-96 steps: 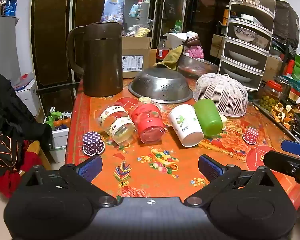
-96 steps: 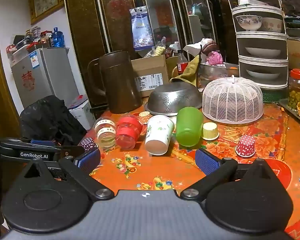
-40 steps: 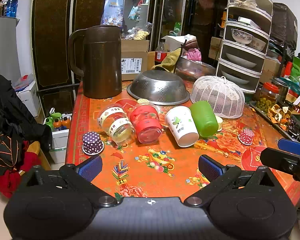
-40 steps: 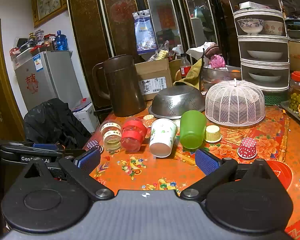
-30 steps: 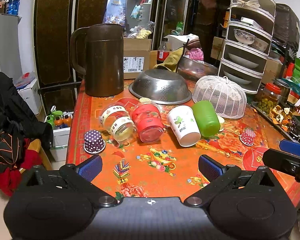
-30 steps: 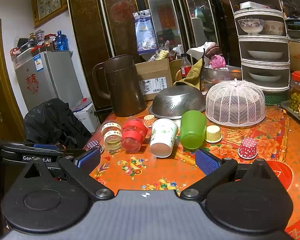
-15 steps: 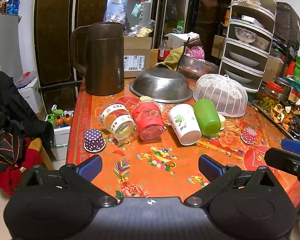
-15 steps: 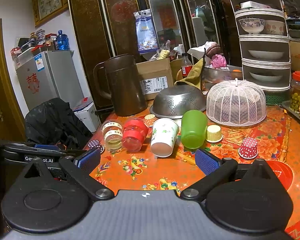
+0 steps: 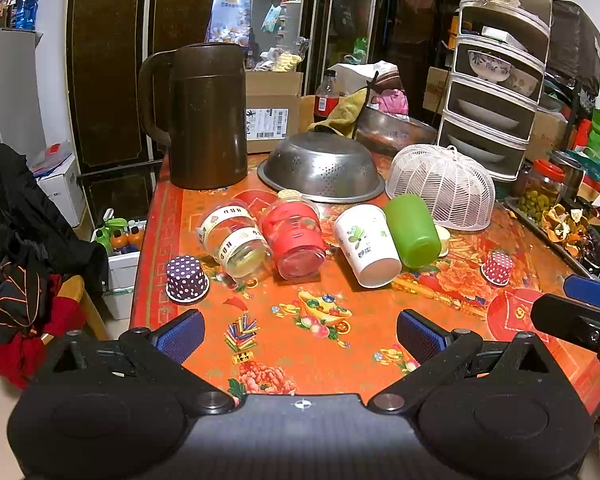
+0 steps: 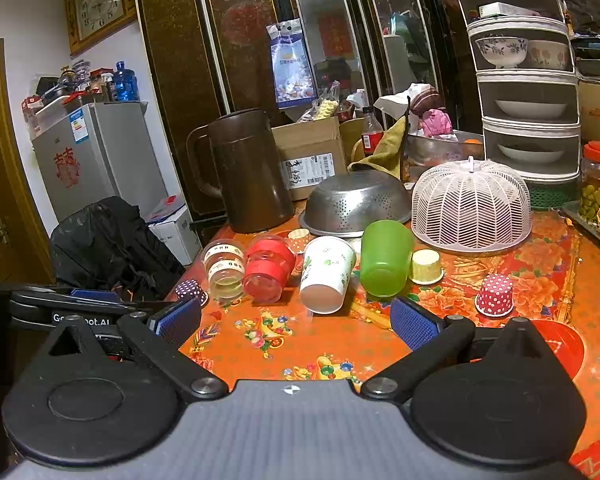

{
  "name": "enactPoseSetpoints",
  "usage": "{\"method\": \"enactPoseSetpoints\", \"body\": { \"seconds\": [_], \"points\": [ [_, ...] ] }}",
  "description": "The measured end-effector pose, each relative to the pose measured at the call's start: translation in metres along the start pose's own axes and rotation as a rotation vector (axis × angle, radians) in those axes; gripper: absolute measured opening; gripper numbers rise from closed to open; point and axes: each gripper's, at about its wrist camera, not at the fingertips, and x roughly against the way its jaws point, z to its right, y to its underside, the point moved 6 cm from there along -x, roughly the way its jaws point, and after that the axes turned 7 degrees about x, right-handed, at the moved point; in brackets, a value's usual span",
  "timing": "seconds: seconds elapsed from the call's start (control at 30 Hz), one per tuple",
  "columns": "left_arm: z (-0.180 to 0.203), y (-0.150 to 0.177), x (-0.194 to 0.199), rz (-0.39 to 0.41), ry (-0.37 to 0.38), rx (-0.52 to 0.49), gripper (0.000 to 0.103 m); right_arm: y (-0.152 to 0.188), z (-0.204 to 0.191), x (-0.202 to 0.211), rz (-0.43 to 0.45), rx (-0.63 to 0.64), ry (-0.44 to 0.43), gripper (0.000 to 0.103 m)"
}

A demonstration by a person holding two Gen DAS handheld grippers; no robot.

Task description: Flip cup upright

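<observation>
Several cups lie on their sides in a row on the orange patterned table (image 9: 340,344): a clear cup with yellow bands (image 9: 236,240), a red cup (image 9: 296,236), a white paper cup (image 9: 368,244) and a green cup (image 9: 412,230). They also show in the right wrist view: clear (image 10: 224,266), red (image 10: 268,270), white (image 10: 326,276), green (image 10: 384,258). My left gripper (image 9: 300,330) is open and empty, near the table's front edge. My right gripper (image 10: 296,320) is open and empty, in front of the white cup.
A brown jug (image 9: 208,116), an upturned steel colander (image 9: 322,168) and a white mesh food cover (image 9: 440,186) stand behind the cups. Small dotted paper cups sit upside down at the left (image 9: 186,280) and right (image 9: 498,268). A dish rack (image 9: 496,80) stands at the back right.
Both grippers have stayed open and empty with only slight drift of the views. The cups have not moved.
</observation>
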Motion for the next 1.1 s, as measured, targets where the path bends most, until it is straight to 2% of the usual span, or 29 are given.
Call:
{"method": "enactPoseSetpoints", "body": {
  "seconds": [0.83,1.0,1.1],
  "points": [
    [0.011,0.002,-0.009,-0.021,-0.039,-0.006,0.103,0.006,0.016,0.003,0.004,-0.025,-0.020,0.102],
    [0.025,-0.011,-0.013,0.017,-0.036,-0.027,0.103,0.011,0.029,0.005,0.013,-0.048,-0.029,0.102],
    [0.042,-0.029,-0.032,-0.051,0.014,-0.044,0.103,0.015,0.041,0.009,0.021,-0.074,-0.027,0.102]
  ]
}}
